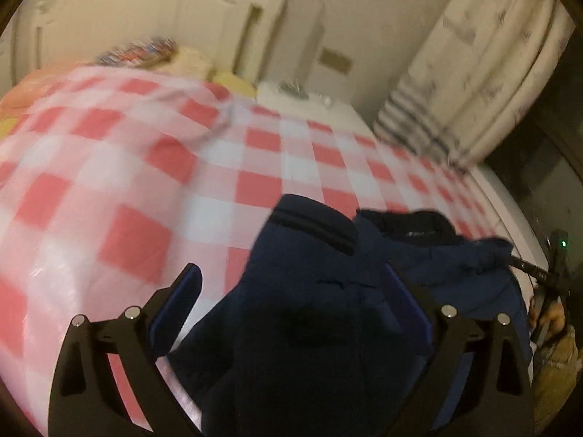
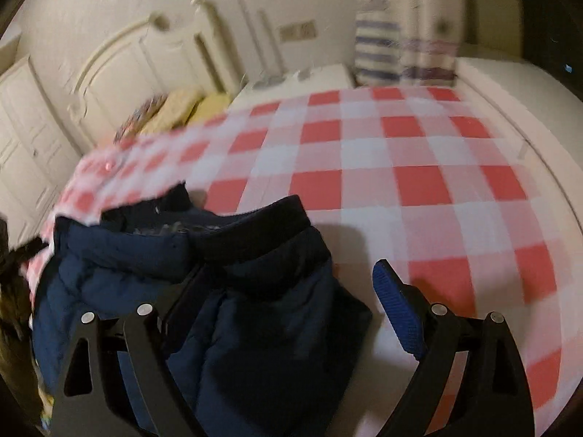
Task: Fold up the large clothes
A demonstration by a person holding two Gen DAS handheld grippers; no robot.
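Navy jacket (image 1: 309,327) lies bunched on our red-checked sheet (image 1: 127,167). We hold both the left gripper (image 1: 291,306) and right gripper (image 2: 288,291) spread wide, fabric between their fingers.

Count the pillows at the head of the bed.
3, as far as the blur allows: a patterned pillow nearest the headboard, a pale yellow pillow beside it, then a deeper yellow pillow. The checked blanket may hide more.
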